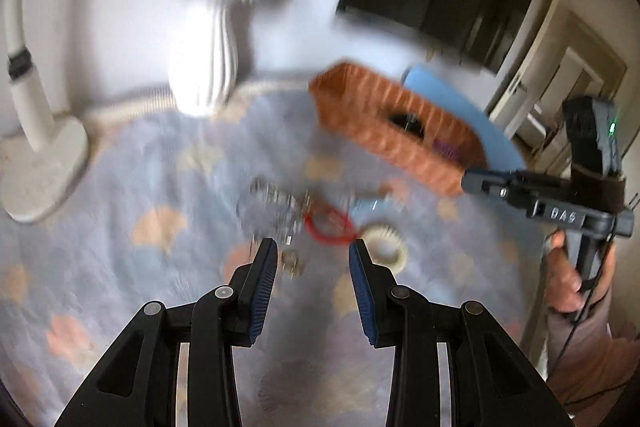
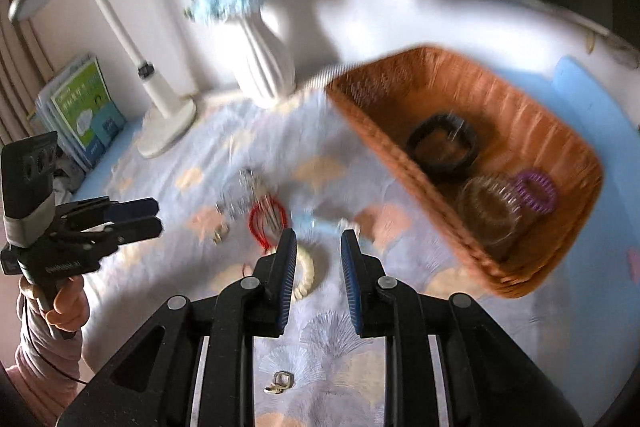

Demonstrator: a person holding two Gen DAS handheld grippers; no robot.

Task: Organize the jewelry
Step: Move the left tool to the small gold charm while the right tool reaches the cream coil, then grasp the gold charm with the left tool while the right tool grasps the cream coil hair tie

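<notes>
We are holding the left gripper wide open and empty above the patterned cloth, over a blurred heap of jewelry and a red loop. We are holding the right gripper partly open, also empty, beside a pale ring. The wicker basket is containing a black ring, a clear coil and a purple coil.

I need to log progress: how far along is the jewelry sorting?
Partly done. The wicker basket already holds a black bracelet, a clear coil band and a purple coil band. Both the left gripper and right gripper are open and empty. The red bangle, white ring and blurred silver pieces remain on the cloth.
</notes>
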